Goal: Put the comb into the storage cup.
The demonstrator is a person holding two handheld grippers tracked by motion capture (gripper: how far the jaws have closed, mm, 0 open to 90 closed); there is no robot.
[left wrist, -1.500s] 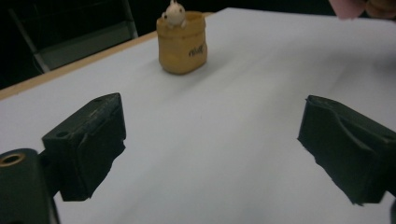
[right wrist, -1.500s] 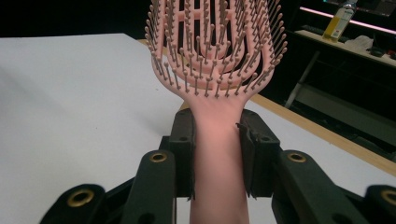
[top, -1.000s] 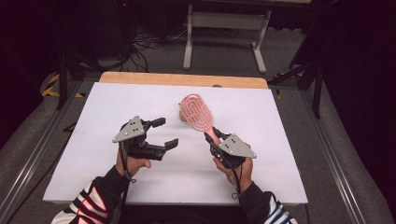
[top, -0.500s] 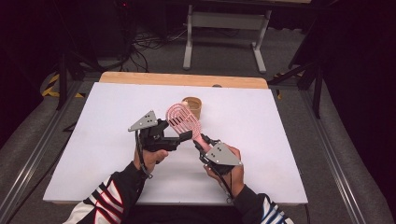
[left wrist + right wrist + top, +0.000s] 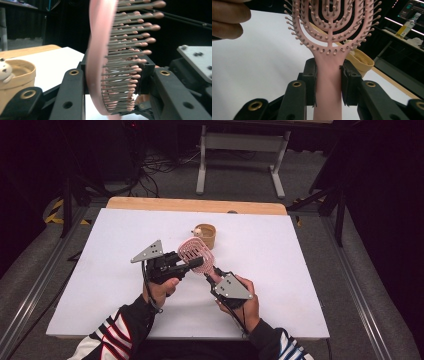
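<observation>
Item: pink vented hairbrush (image 5: pixel 196 255), held in the air over the white table (image 5: pixel 310 270), well forward of my chest, between my two claws.
Right claw (image 5: pixel 328 83): my jaws are nearly closed and clamp the handle just below the head; the pads press both sides of it. This grip carries the brush and keeps it upright.
Left claw (image 5: pixel 117 82): my jaws have just been closing, with the brush head between them; now one pad sits at the flat back and the other at the bristle tips. Judged a second grip, taken so the brush can be passed over or steadied.
Left hand (image 5: pixel 159 287): under its claw, forearm in a striped sleeve.
Cup: small tan cup (image 5: pixel 205 235) with a little white figure on its rim, standing on the table just beyond the brush, apart from it.
High view adds: both claws meeting at the brush, the cup's place, the wooden table edge (image 5: pixel 195 205).
Left gripper view adds: head edge-on, bristles (image 5: pixel 125 62) pointing sideways.
Right gripper view adds: the vented loops face-on, handle seated between the pads.
</observation>
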